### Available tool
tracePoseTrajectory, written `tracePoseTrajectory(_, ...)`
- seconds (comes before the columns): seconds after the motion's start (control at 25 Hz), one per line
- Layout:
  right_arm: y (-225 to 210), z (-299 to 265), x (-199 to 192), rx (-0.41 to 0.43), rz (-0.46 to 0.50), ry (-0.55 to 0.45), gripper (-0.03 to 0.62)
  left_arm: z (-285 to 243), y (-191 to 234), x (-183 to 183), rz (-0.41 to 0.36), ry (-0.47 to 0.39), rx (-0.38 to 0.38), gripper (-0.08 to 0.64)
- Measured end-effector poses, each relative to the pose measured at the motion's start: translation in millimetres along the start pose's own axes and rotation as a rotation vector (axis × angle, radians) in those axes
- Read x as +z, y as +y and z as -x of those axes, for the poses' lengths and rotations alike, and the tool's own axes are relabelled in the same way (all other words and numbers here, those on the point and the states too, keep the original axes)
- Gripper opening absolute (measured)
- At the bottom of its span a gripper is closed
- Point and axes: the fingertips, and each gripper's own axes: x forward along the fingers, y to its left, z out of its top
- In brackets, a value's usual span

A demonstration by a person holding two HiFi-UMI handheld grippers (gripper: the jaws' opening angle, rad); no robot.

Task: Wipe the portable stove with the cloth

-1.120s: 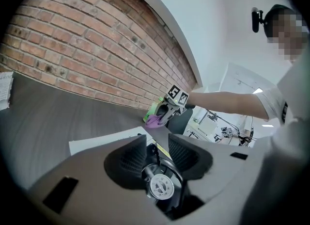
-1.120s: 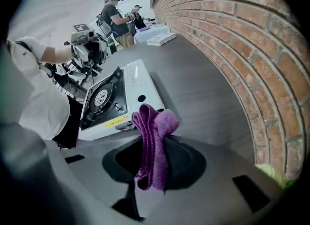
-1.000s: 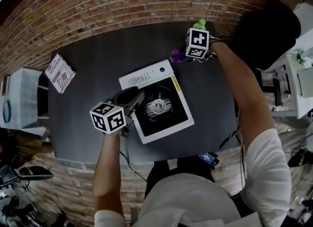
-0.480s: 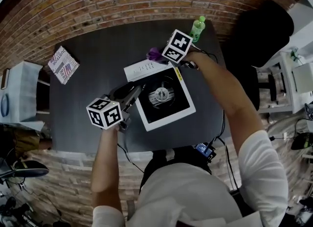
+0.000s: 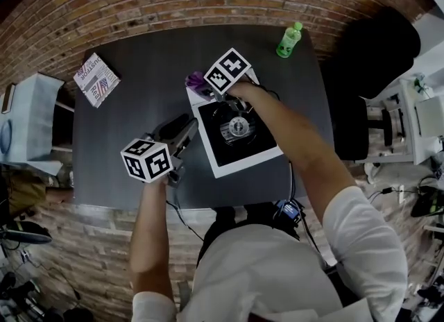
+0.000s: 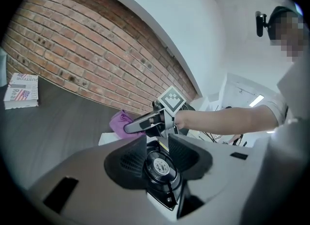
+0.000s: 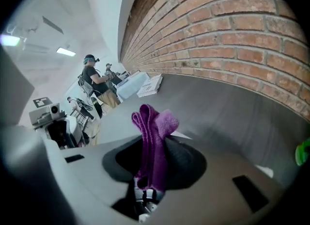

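Note:
The portable stove (image 5: 239, 148) is white with a black top and a round burner (image 5: 238, 128); it sits mid-table. My right gripper (image 5: 205, 87) is shut on a purple cloth (image 5: 195, 80) over the stove's far left corner, at the control panel. In the right gripper view the cloth (image 7: 153, 136) stands folded between the jaws of that gripper (image 7: 151, 170). My left gripper (image 5: 182, 133) is open beside the stove's left edge. The left gripper view shows the burner (image 6: 159, 166) through the gap of the left gripper (image 6: 157, 152), with the cloth (image 6: 119, 121) beyond.
A green bottle (image 5: 289, 39) stands at the table's far right. A printed booklet (image 5: 96, 80) lies at the far left. A white box (image 5: 26, 125) sits off the table's left edge. A brick wall (image 5: 173, 1) runs behind the dark table (image 5: 139, 57).
My right gripper has carried the cloth leftward, from behind the stove's far right corner to its far left corner. The left gripper has stayed beside the stove.

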Motion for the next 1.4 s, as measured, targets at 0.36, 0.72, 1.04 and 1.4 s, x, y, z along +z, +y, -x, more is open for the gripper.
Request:
tracePoseTrajectory(0.36,-3,-31,-15,0.034,-0.201,0.031,0.12,11,14,-5,0.024,-0.002,0.018,0.146)
tracePoseTrajectory(0.72,-23,-19,-29,0.019,-0.312,0.008,0.118,1,13,-4,0.027,0.001,0.004,0.146)
tracePoseTrajectory(1.04,-33,-1,-49,-0.014,-0.31,0.037,0.118,-12,3,-4,0.021,0.012,-0.017,0.146)
tracePoseTrajectory(1.4,-49,23,-71,-0.076,-0.261,0.09,0.118,-28,-12,-5,0.016,0.022,-0.041,0.146)
